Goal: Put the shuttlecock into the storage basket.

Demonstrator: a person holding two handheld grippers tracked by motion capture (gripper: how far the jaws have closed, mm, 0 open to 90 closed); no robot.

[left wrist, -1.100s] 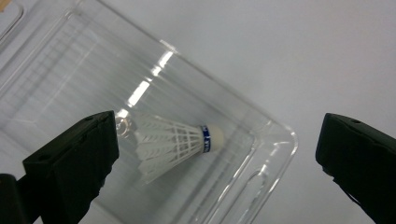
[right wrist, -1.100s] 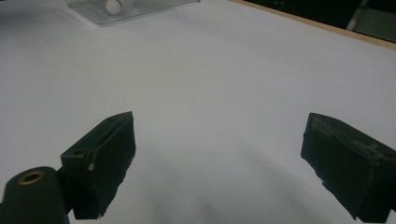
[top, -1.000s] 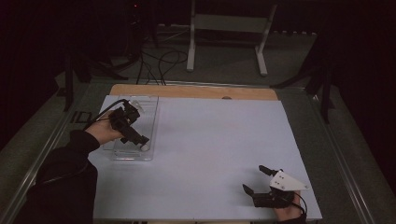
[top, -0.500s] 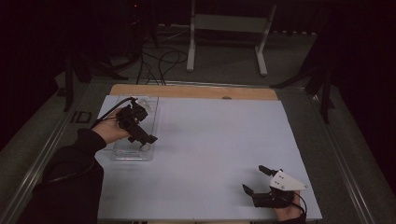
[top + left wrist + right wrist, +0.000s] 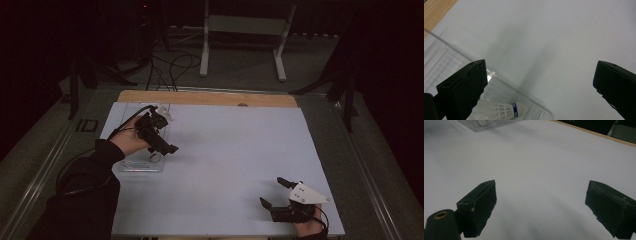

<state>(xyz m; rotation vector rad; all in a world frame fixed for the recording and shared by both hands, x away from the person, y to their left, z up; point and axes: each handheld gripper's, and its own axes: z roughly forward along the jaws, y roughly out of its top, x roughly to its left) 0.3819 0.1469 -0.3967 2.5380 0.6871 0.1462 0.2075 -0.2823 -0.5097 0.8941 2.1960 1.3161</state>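
Observation:
A clear plastic tray (image 5: 131,166) lies at the left of the white table. In the left gripper view a white shuttlecock (image 5: 499,110) with a blue band lies inside the tray (image 5: 449,58), below the jaws. My left gripper (image 5: 169,148) hovers over the tray's right edge, open and holding nothing; its view (image 5: 540,75) looks down past the tray rim onto bare white surface. My right gripper (image 5: 271,191) rests near the front right corner, open and holding nothing (image 5: 541,192). The tray (image 5: 486,124) lies far off in the right gripper view.
A white sheet (image 5: 235,150) covers the table, with a wooden strip (image 5: 210,98) along its far edge. Behind the table stand a metal frame (image 5: 240,30) and cables (image 5: 170,65) on the dark floor. A cable trails from the left hand's gripper.
The left gripper has shifted a little to the right, from over the tray towards its right edge. The right gripper has stayed still.

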